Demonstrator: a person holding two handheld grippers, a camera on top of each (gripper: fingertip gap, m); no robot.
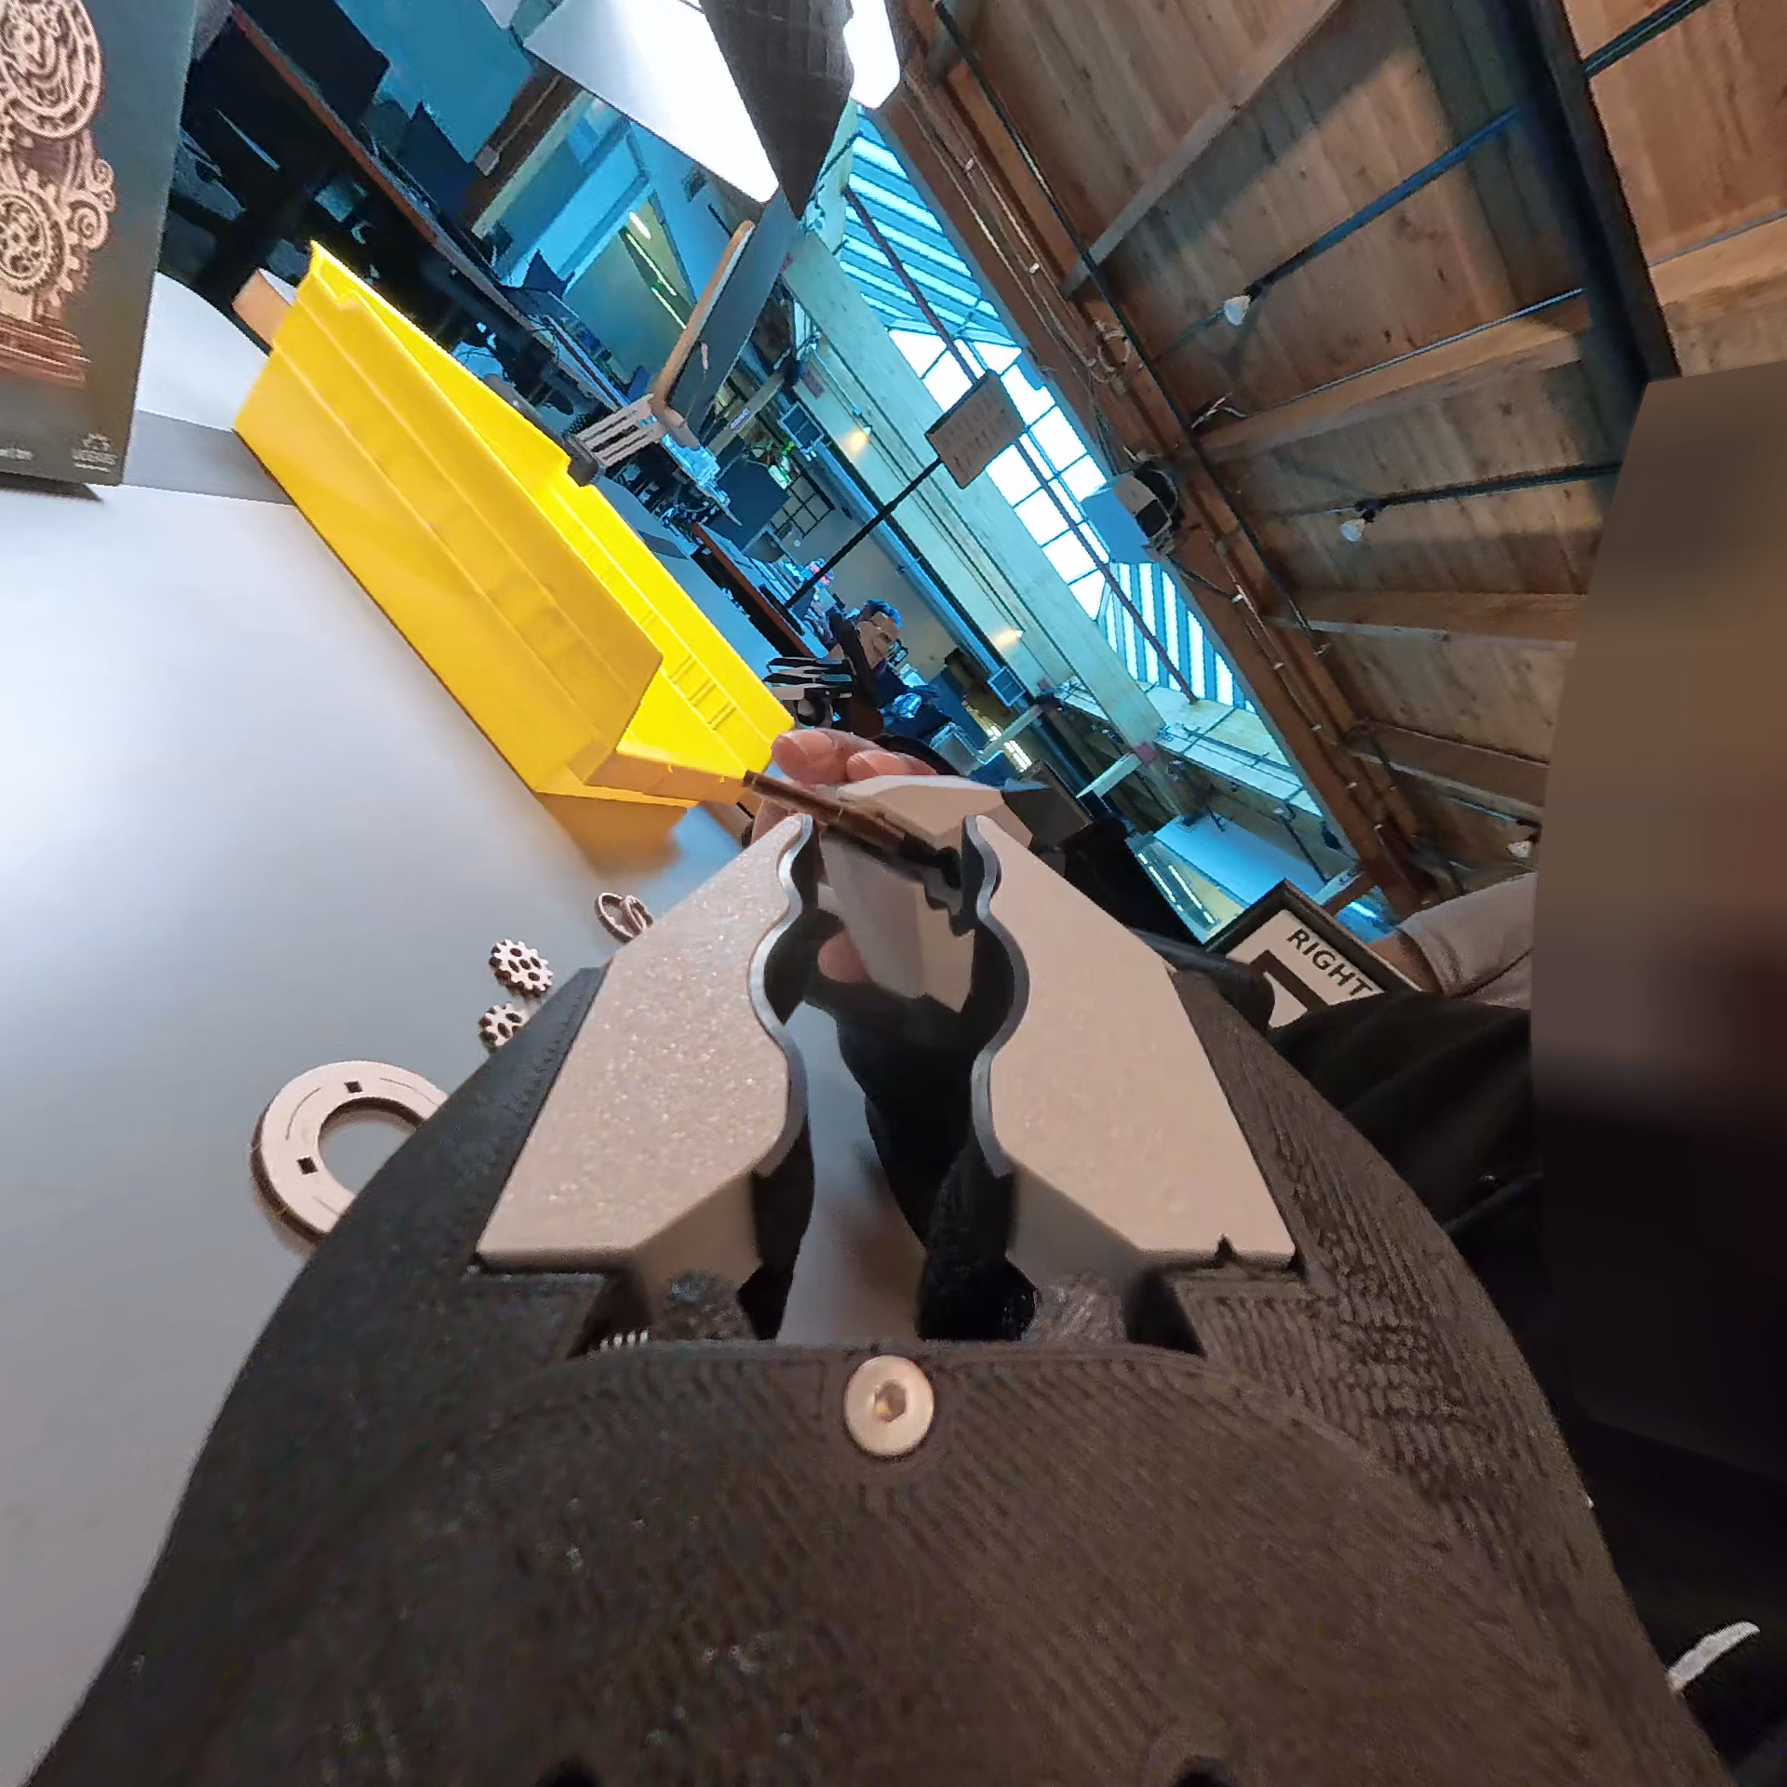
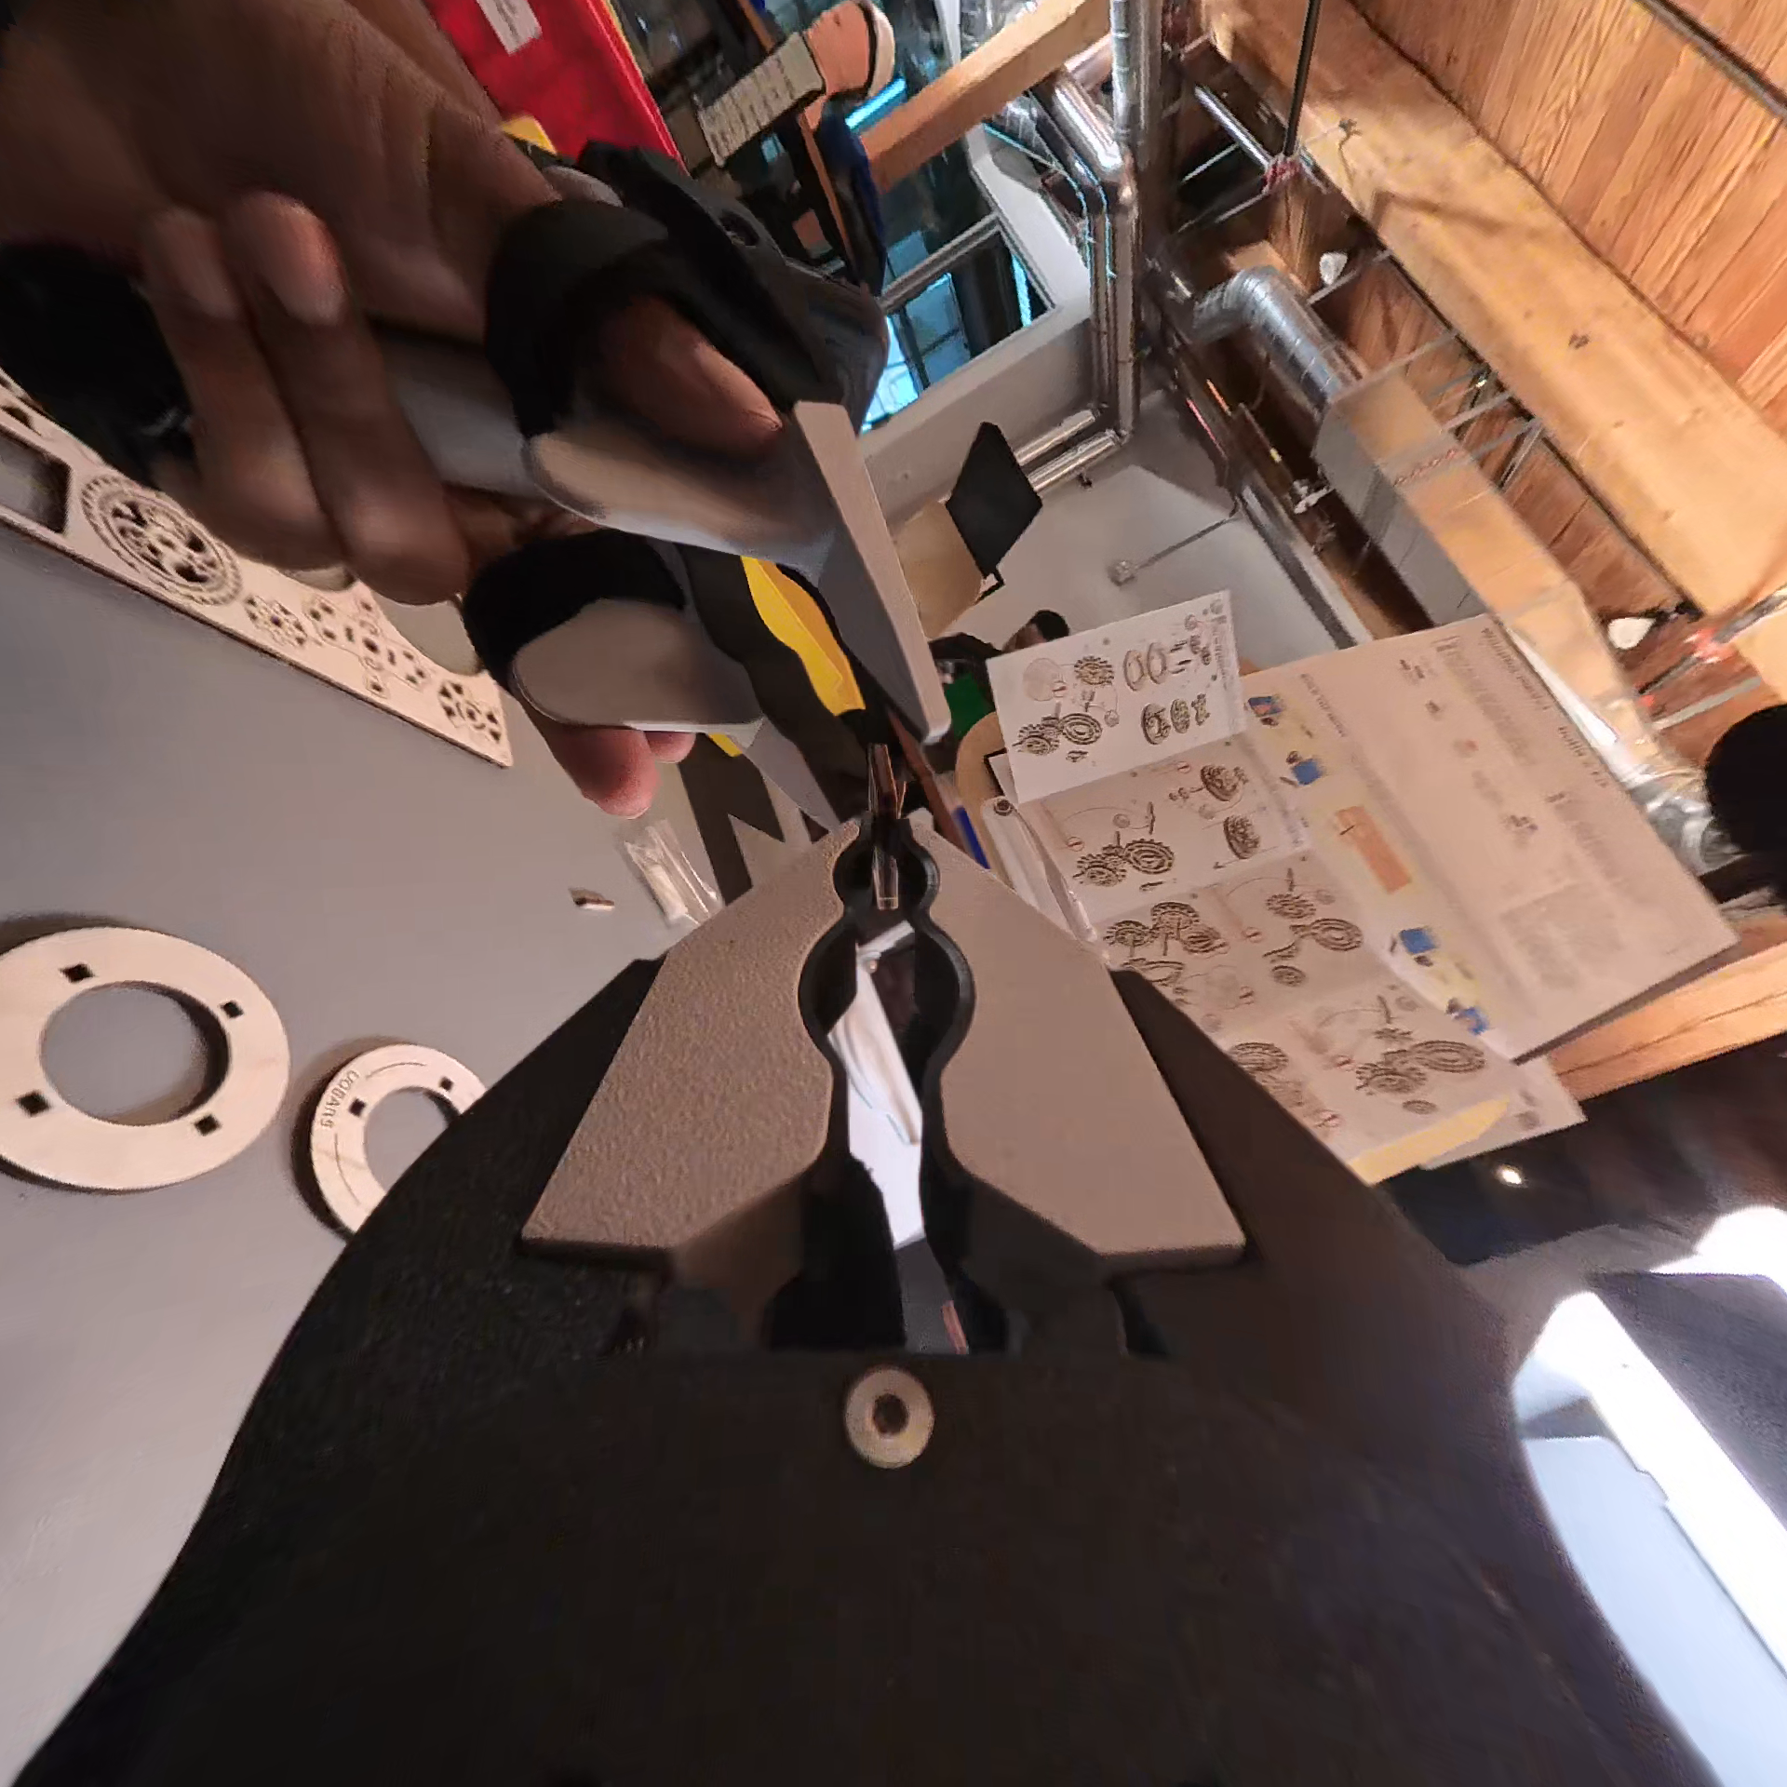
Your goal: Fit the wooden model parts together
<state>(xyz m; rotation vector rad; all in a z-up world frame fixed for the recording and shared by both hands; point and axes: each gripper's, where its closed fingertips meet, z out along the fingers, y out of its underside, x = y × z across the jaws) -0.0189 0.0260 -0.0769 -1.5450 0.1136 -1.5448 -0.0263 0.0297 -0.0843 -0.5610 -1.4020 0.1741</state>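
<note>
My right gripper (image 2: pixel 885 839) is shut on a thin dark wooden part (image 2: pixel 886 870), seen edge-on, held up off the grey table (image 2: pixel 242 822). In the left wrist view the same part (image 1: pixel 803 801) runs slantwise between the right gripper's grey fingers (image 1: pixel 875 919). My left gripper (image 1: pixel 888 834) has its jaws apart, and its tips straddle the part and the right gripper's fingertips. I see no clear grip by it. A hand (image 2: pixel 290 242) holds the left gripper (image 2: pixel 875 774) just above my right one.
On the table lie a large wooden ring (image 2: pixel 126 1054), a smaller ring (image 2: pixel 387 1112) (image 1: pixel 329 1141), two small gears (image 1: pixel 520 964), a laser-cut sheet (image 2: pixel 193 551) and a small plastic bag (image 2: pixel 667 870). A yellow bin (image 1: pixel 464 541) stands behind, a picture box (image 1: pixel 58 242) far left, instruction sheets (image 2: pixel 1305 870) right.
</note>
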